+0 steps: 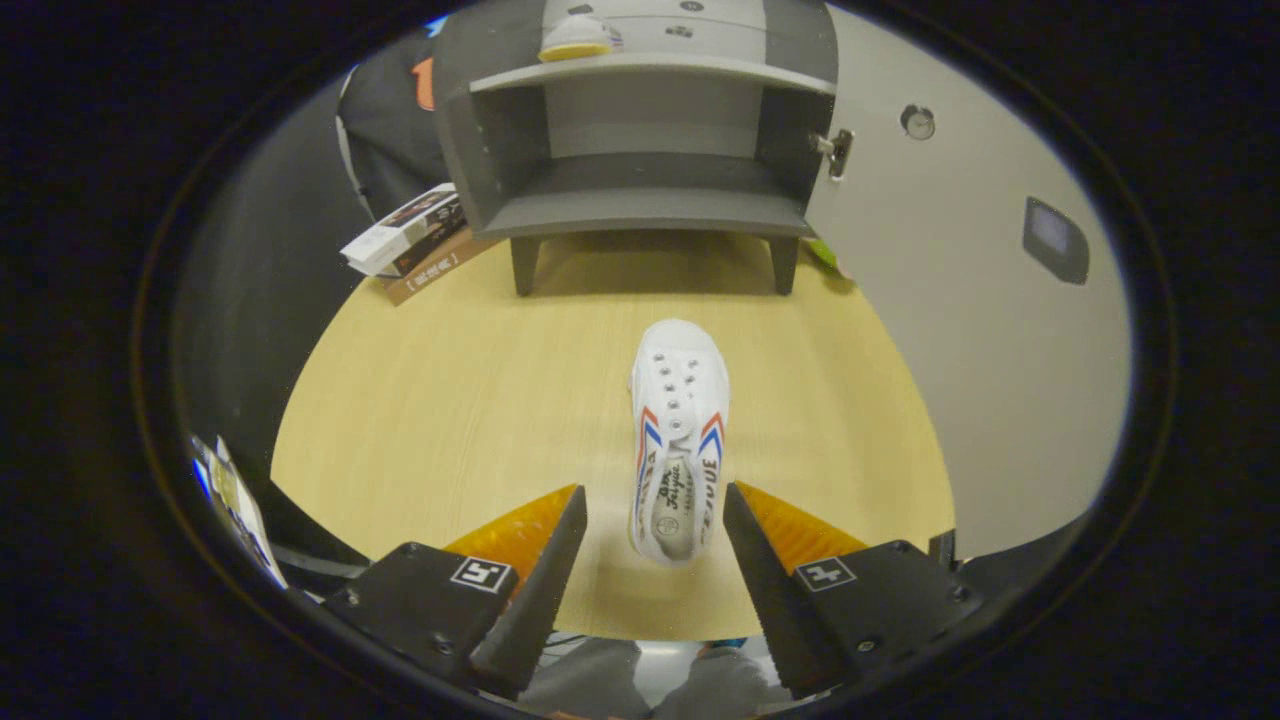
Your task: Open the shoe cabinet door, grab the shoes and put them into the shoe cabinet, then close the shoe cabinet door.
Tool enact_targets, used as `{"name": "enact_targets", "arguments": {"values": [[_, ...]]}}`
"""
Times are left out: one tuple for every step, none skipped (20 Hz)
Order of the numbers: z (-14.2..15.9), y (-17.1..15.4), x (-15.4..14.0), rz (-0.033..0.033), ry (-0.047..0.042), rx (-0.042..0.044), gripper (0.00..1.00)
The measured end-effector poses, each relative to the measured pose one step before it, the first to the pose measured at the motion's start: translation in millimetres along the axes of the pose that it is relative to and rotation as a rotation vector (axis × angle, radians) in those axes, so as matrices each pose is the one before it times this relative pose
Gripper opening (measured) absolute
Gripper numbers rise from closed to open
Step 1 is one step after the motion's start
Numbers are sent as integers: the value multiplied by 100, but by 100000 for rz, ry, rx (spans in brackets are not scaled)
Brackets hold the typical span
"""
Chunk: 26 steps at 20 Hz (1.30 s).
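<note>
A white canvas shoe (679,440) with red and blue stripes lies on the wooden table (450,400), toe pointing away toward the cabinet. Its heel sits between my two fingertips, closer to the right one. My gripper (655,500) is open, fingers spread to either side of the heel without touching it. Beyond the shoe stands the grey shoe cabinet (640,150) on short legs, its lower compartment open and bare. Its door (960,300) is swung wide open to the right, showing a pale inner face. Another white shoe (577,38) rests on the upper shelf.
A stack of flat boxes (410,240) lies on the table left of the cabinet. A small green object (823,254) sits by the cabinet's right leg. The open door stands along the table's right side. Printed cards (235,500) lie off the table's left edge.
</note>
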State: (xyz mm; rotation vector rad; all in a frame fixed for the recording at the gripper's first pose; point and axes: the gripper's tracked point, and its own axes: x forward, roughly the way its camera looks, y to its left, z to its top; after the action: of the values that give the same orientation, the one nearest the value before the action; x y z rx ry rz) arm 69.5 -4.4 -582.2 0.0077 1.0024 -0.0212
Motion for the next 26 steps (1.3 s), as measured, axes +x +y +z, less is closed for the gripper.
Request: {"name": "enact_targets", "arguments": {"values": [[19, 300, 1038, -312, 1439, 2225, 87], [-64, 145, 1032, -769, 1323, 1495, 85], [-399, -43, 830, -1678, 2652, 2023, 84], [-86, 348, 763, 420, 1152, 2722, 83], [5, 234, 776, -31, 807, 2286, 82], [-65, -14, 908, -796, 567, 2064, 80], [205, 307, 716, 618, 68, 863, 75], [415, -92, 855, -780, -458, -317, 69], [539, -150, 565, -536, -1682, 384, 55], [212, -416, 963, -464, 114, 2347, 42], [-142, 756, 602, 4974, 2065, 3773, 30], [435, -570, 51, 1953, -2187, 1093, 21], [-265, 278, 125, 3256, -302, -1203, 13], [-33, -237, 342, 2137, -2306, -4833, 6], [305, -700, -10, 136, -2777, -5963, 5], [234, -422, 212, -357, -1349, -5006, 4], [277, -485, 13, 208, 80, -801, 4], [82, 278, -444, 910, -48, 1651, 4], [31, 234, -296, 1632, -182, 2229, 4], [141, 260, -221, 1719, -63, 1859, 4], [207, 97, -250, 1170, -315, 581, 4], [359, 151, -125, 847, -463, 164, 4], [610, 193, -392, 825, -1703, 638, 4], [1045, 363, -530, 1372, -2355, 613, 4], [971, 258, -538, 759, -1746, -1209, 4], [752, -114, -430, -117, -1786, -1391, 4]]}}
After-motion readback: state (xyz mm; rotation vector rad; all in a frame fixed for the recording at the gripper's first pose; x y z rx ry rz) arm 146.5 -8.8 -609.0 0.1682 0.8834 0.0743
